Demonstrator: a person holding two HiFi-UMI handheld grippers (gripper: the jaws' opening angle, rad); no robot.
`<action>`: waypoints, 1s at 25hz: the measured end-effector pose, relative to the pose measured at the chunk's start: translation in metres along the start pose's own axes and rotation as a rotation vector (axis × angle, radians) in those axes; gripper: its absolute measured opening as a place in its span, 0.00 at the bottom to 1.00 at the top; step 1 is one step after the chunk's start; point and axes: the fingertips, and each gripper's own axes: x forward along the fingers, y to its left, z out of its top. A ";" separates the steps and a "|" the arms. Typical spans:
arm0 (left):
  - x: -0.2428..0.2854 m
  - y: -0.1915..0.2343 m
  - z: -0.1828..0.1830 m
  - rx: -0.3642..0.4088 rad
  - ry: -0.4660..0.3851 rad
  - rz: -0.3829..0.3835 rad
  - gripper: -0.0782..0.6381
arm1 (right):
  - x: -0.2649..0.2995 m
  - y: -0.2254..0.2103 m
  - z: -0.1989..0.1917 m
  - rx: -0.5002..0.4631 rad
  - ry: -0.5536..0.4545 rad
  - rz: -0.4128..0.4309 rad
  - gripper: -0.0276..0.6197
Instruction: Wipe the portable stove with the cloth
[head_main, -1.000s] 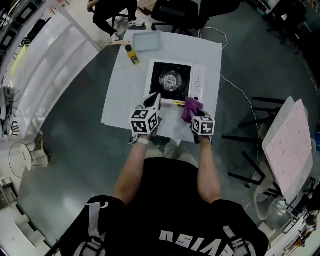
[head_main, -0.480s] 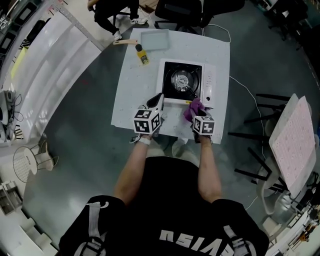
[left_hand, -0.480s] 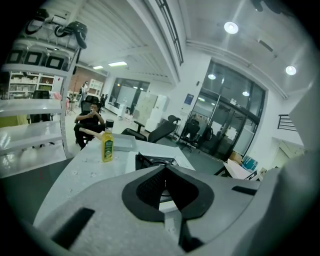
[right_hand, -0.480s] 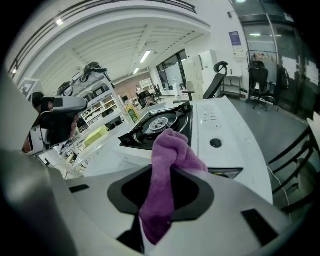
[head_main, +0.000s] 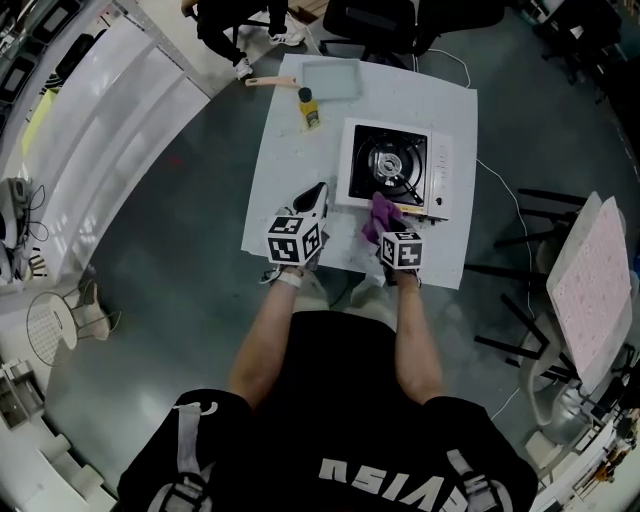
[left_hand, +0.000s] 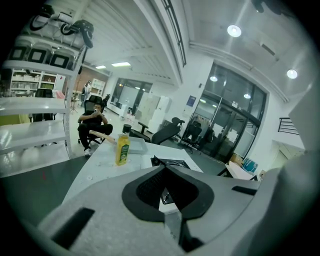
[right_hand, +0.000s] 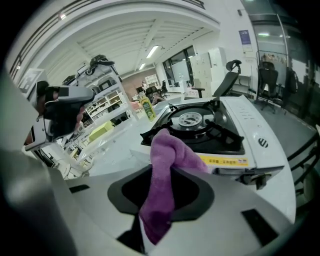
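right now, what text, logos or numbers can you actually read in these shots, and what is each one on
"e": a round logo on the portable stove.
Yellow label on the stove's front edge: print too small to read.
Yellow bottle: label too blurred to read.
White letters on the person's black shirt: upside down and cut off, not readable.

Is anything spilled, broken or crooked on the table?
Nothing stands out. The portable stove sits flat on the table, the yellow bottle stands upright beside the tray, and no spill shows. The purple cloth is bunched in the right tool, near the stove's front edge.
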 end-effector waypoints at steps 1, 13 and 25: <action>-0.003 0.006 0.001 -0.001 0.000 0.001 0.12 | 0.004 0.006 0.000 -0.002 0.002 0.002 0.20; -0.035 0.076 0.009 0.000 0.004 0.007 0.12 | 0.050 0.093 0.001 -0.026 0.031 0.063 0.20; -0.056 0.115 0.014 0.022 0.005 0.004 0.12 | 0.069 0.126 0.013 -0.001 -0.002 0.049 0.20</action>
